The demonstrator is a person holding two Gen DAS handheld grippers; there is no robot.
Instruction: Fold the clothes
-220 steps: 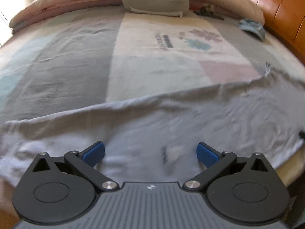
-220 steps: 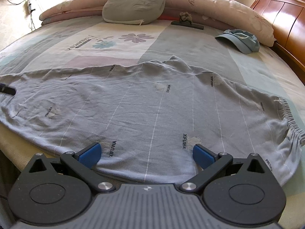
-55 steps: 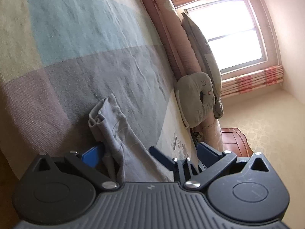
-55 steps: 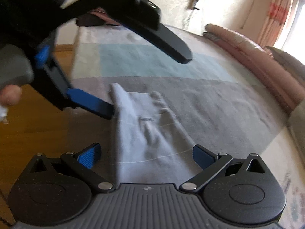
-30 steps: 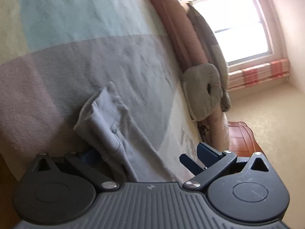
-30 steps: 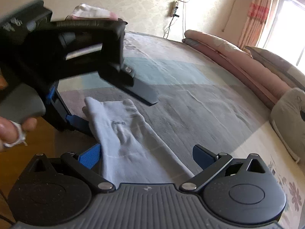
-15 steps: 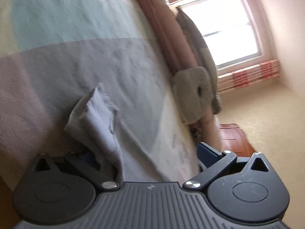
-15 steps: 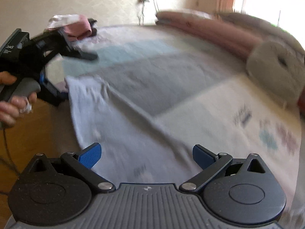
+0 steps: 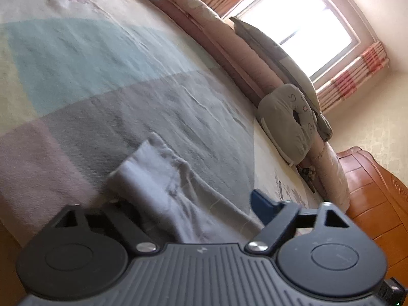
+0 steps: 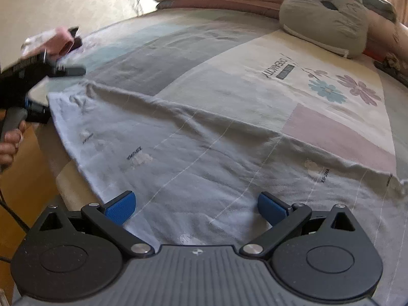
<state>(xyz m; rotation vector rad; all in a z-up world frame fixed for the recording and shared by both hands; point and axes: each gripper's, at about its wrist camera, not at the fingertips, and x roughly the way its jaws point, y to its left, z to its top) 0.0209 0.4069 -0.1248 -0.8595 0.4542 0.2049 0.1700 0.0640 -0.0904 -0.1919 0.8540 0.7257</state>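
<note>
On the bed, garment print perhaps "XIFUWA"; left gripper and right gripper fingers spread.

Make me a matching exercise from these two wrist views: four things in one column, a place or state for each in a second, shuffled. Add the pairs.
Things:
1. grey garment
2. grey cushion
3. right gripper
4. wooden headboard

Places or states:
A. at the far end of the bed, against the rolled quilt
B. jaws apart, nothing held
C. spread flat along the near bed edge
D. beside the bed, orange-brown

Pairs: 1-C, 2-A, 3-B, 4-D
</note>
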